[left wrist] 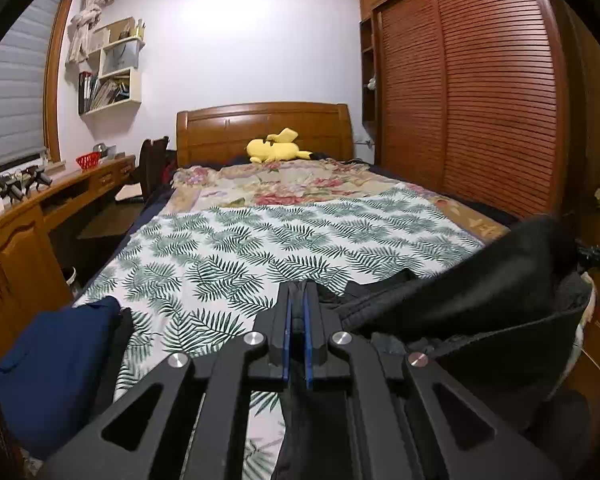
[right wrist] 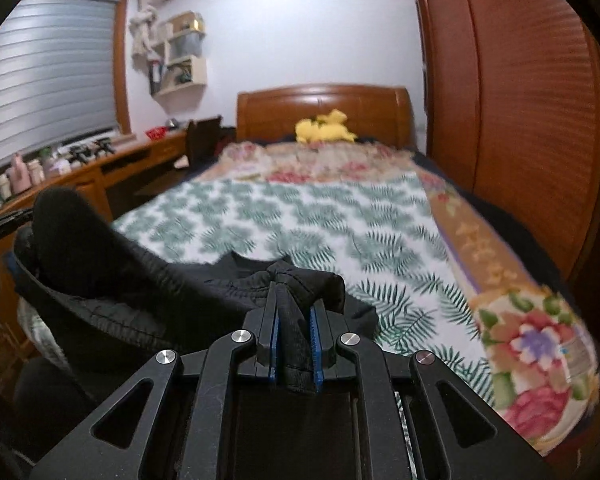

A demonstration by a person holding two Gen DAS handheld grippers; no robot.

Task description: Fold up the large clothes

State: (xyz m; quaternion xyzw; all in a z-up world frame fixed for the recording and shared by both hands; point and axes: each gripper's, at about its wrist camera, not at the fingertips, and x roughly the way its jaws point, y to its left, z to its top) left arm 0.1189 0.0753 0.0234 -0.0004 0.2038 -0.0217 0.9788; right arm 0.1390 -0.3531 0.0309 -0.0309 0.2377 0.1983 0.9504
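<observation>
Black garment (right wrist: pixel 148 280) is bunched between the right gripper (right wrist: pixel 295 292) fingers, clamped tight. Left gripper (left wrist: pixel 298 304) fingers look nearly closed, but whether cloth sits between them I cannot tell. The rest trails raised and slack over the leaf-print bed (left wrist: pixel 220 256). My worry: that small pinch slipping, or the slack collapsing crooked.

Bed (left wrist: pixel 472 220) carries leaf-print sheet (left wrist: pixel 236 248), black garment (right wrist: pixel 204 296).

Ahead of your left gripper (left wrist: pixel 298 304) the bed (left wrist: pixel 260 240) runs to the headboard (left wrist: pixel 260 128). The garment (left wrist: pixel 480 292) lies to its right, a folded cloth (left wrist: pixel 56 360) to its left. The plush toy (left wrist: pixel 278 146) sits far ahead.
</observation>
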